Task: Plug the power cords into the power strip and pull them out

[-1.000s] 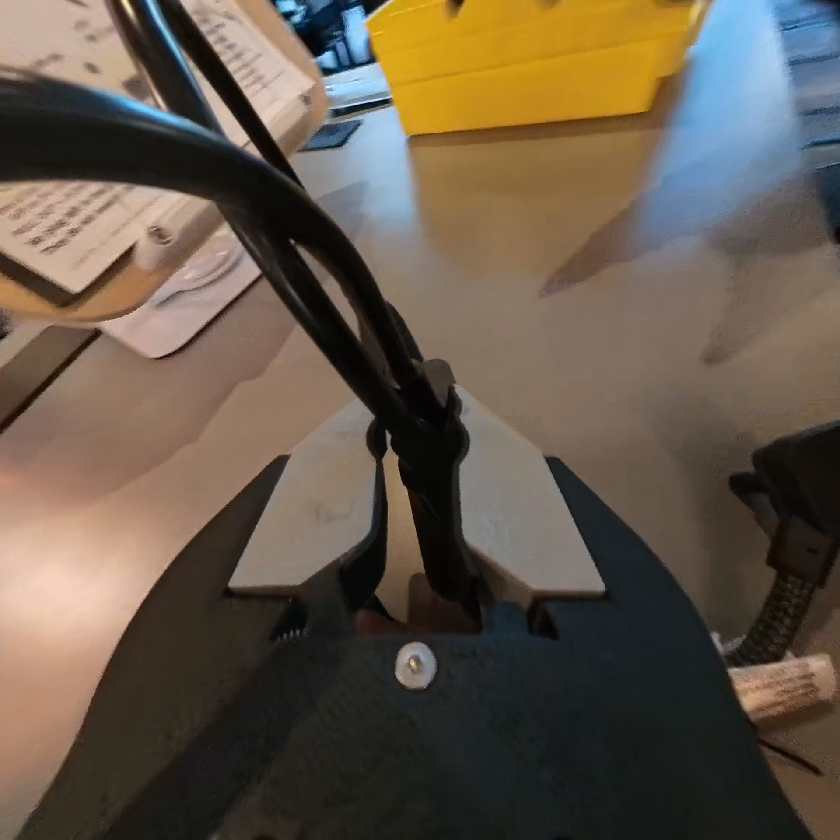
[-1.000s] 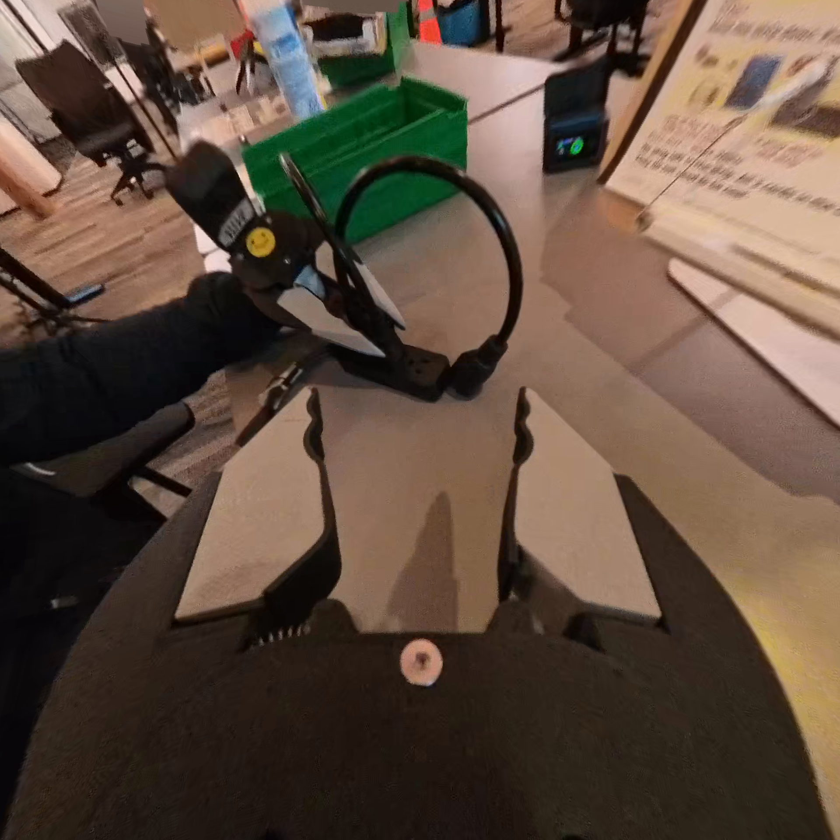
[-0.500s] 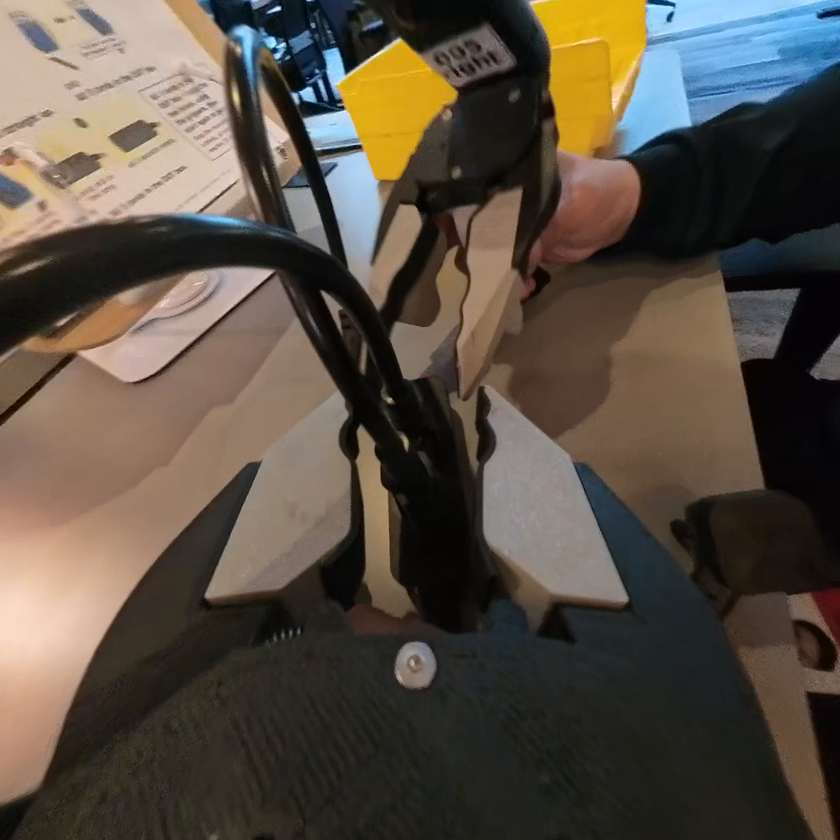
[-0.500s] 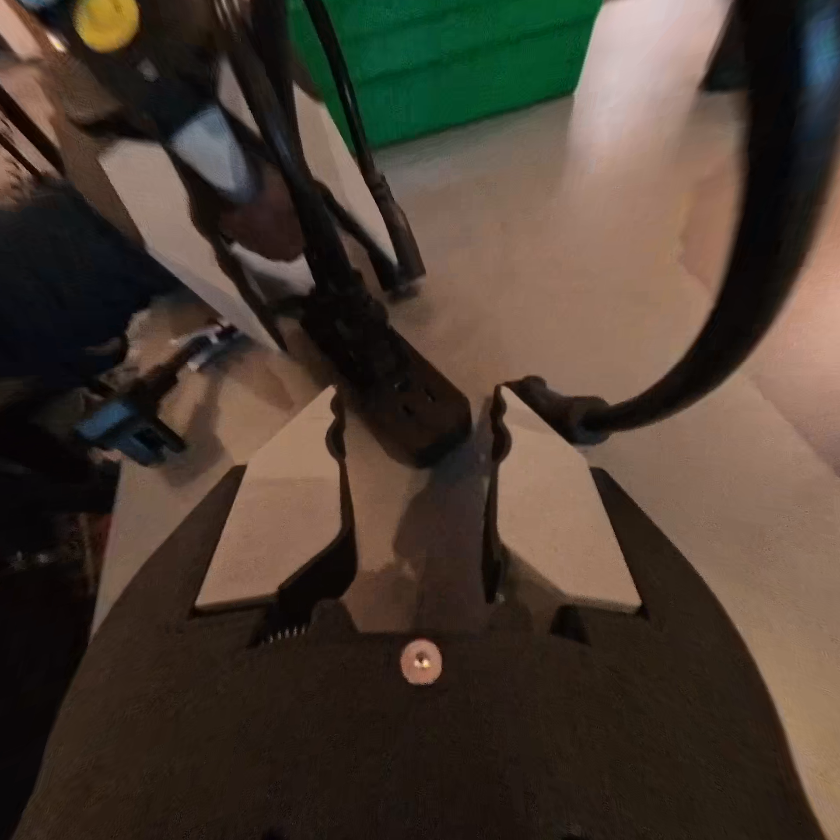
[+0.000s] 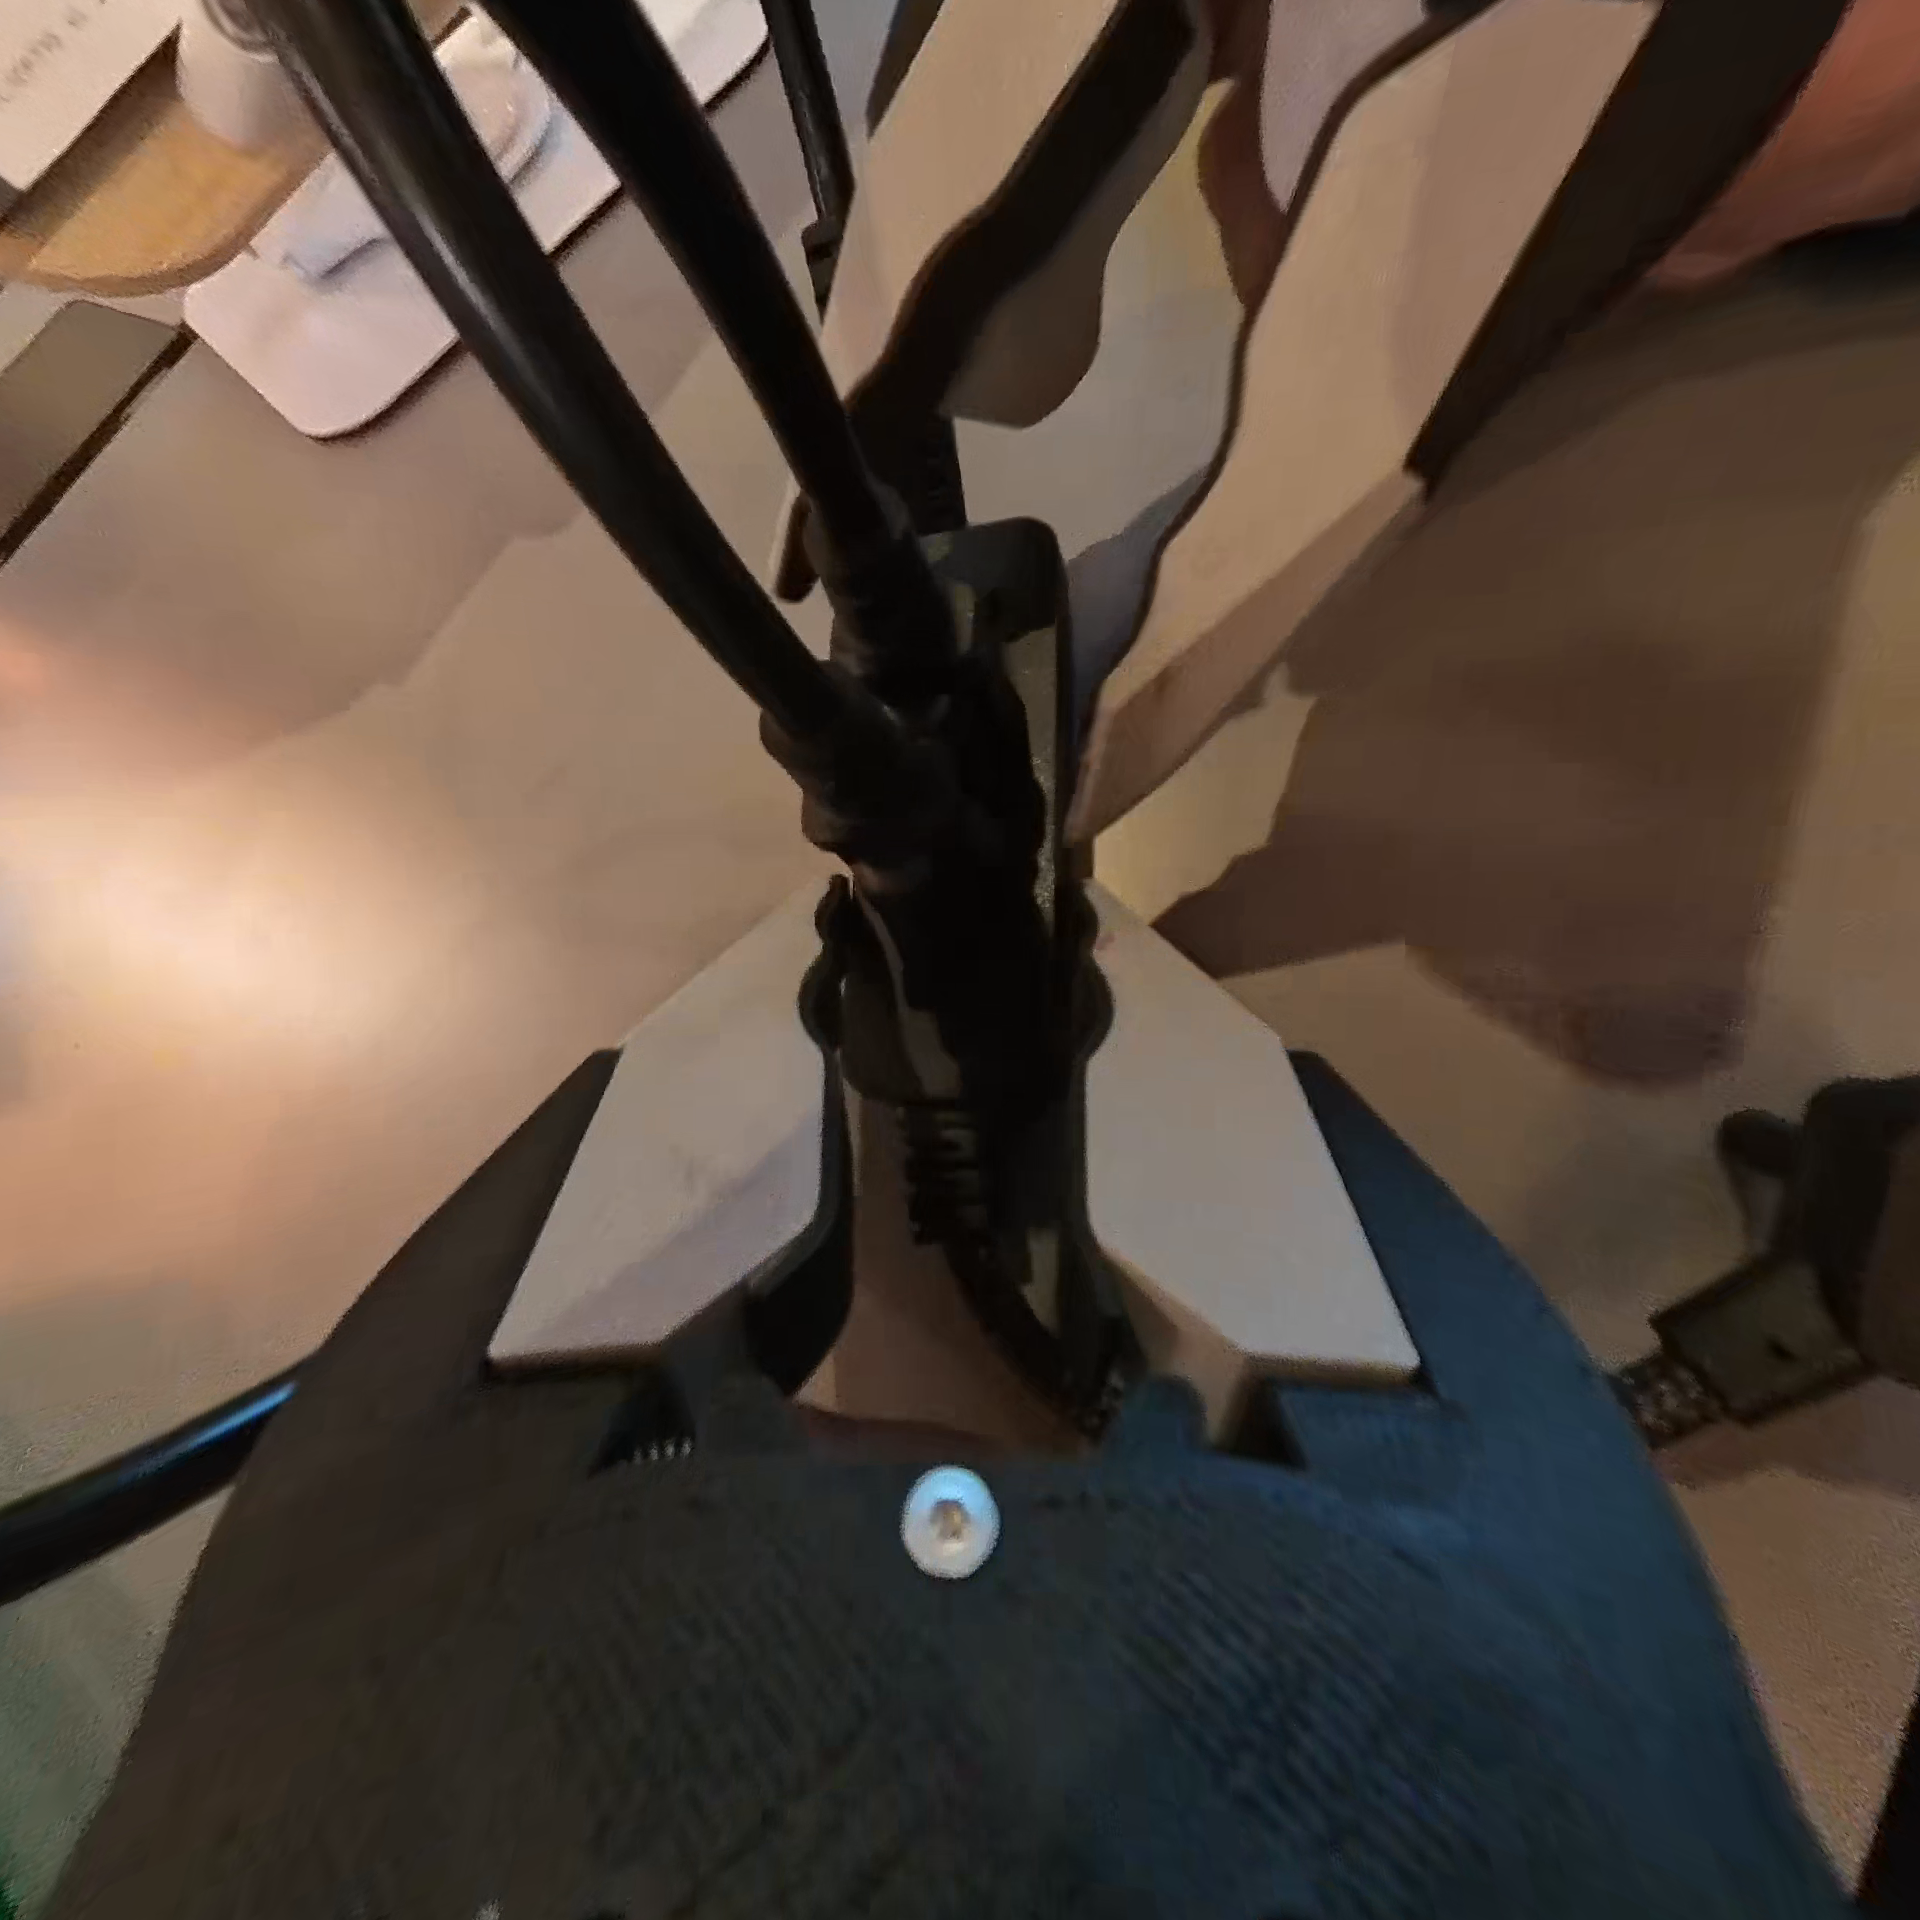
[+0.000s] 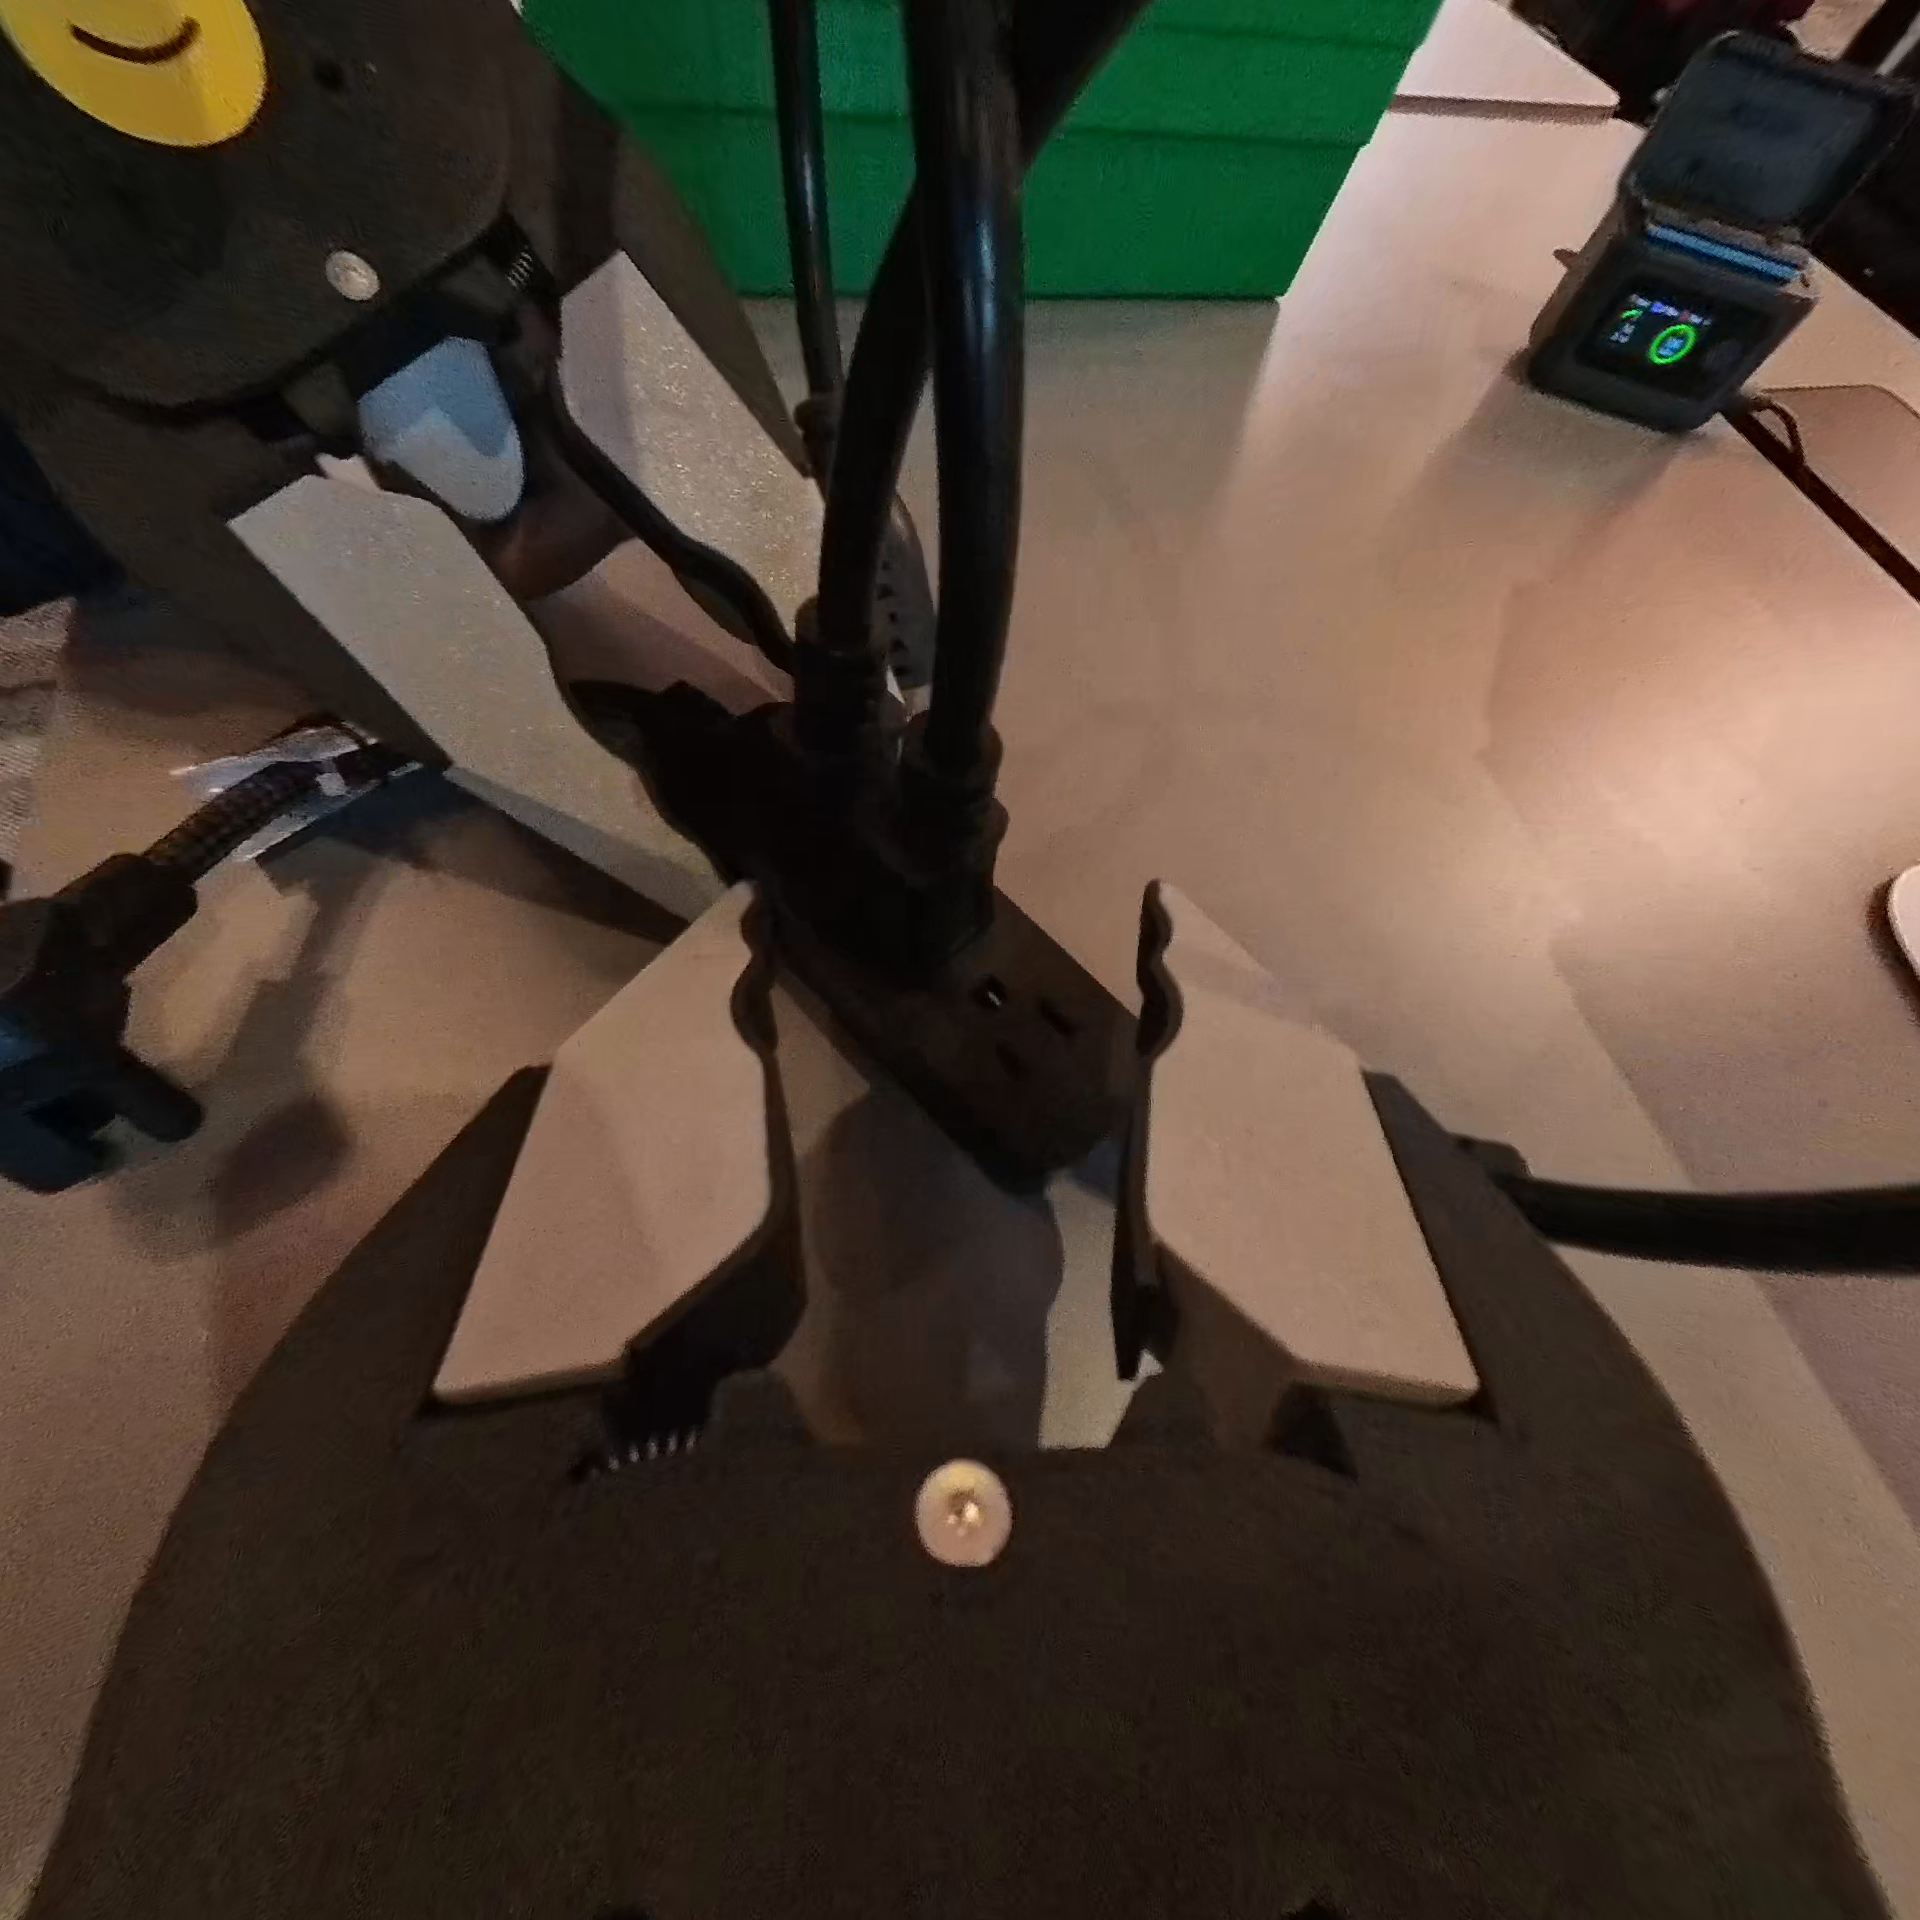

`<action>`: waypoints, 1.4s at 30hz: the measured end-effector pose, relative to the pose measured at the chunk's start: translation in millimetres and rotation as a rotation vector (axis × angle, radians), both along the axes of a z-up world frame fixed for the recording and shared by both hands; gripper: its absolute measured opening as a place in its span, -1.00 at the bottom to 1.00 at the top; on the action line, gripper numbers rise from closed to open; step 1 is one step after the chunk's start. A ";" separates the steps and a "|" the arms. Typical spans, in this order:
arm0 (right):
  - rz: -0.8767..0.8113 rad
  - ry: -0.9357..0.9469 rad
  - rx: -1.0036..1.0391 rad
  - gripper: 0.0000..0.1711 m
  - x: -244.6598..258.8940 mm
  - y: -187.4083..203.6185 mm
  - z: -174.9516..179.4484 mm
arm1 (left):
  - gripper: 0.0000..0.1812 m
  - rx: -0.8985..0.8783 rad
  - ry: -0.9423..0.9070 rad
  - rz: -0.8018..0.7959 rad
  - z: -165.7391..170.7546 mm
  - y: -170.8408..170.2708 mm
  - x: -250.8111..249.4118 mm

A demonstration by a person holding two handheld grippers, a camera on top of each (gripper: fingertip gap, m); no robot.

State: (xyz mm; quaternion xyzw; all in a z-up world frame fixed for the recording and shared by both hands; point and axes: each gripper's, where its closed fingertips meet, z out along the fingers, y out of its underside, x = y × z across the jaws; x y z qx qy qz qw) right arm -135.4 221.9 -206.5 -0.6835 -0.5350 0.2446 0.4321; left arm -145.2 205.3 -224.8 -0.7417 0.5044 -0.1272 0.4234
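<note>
A black power strip (image 6: pixel 1029 1049) lies on the tan table with two black power cords (image 6: pixel 971 416) standing plugged into it. My left gripper (image 5: pixel 956 956) is shut on the strip's cable end (image 5: pixel 997 644); the two cords (image 5: pixel 582 436) rise past it to the upper left. My right gripper (image 6: pixel 951 925) is open, one finger on each side of the strip's free end, with a gap to the right finger. Its fingers (image 5: pixel 1309 416) show at the top of the left wrist view. A left gripper finger (image 6: pixel 416 623) shows at the upper left of the right wrist view.
A green bin (image 6: pixel 1091 156) stands behind the strip. A small device with a lit screen (image 6: pixel 1683 312) sits far right. A braided cable with a black connector (image 6: pixel 208 831) lies at the left. Another black cable (image 6: pixel 1714 1226) runs off right. A white pad (image 5: pixel 343 312) lies far left.
My right gripper has moved in and down until its open fingers straddle the strip's free end. My left gripper has kept its hold on the strip.
</note>
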 end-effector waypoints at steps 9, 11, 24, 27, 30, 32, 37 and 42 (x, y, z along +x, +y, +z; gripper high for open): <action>0.056 -0.008 -0.088 -0.46 -5.7 -5.7 -6.1 | -0.53 -0.058 0.023 0.031 -7.6 -0.1 -3.5; 0.075 -0.007 -0.116 -0.43 -9.0 -7.6 -7.1 | -0.54 -0.054 0.024 0.023 -7.4 -0.1 -3.3; 0.042 0.064 -0.237 -0.45 -9.0 1.0 -2.6 | -0.62 -0.145 -0.427 0.054 72.2 1.8 -31.2; 0.038 0.064 -0.234 -0.46 -8.9 1.4 -2.4 | -0.63 -0.155 -0.407 0.090 66.8 6.1 -33.8; 0.034 0.058 -0.205 -0.46 -9.0 1.3 -2.0 | -0.60 -0.181 -0.294 0.114 40.6 9.2 -28.8; 0.035 0.059 -0.188 -0.46 -9.0 1.0 -1.0 | -0.56 -0.198 -0.234 0.114 26.9 8.1 -21.2; 0.031 0.092 -0.174 -0.53 -8.3 2.6 4.3 | -0.53 -0.194 -0.128 0.113 2.1 5.9 -2.9; 0.037 0.101 -0.142 -0.65 -9.7 2.3 7.4 | -0.52 -0.182 -0.031 0.111 -11.7 7.8 3.1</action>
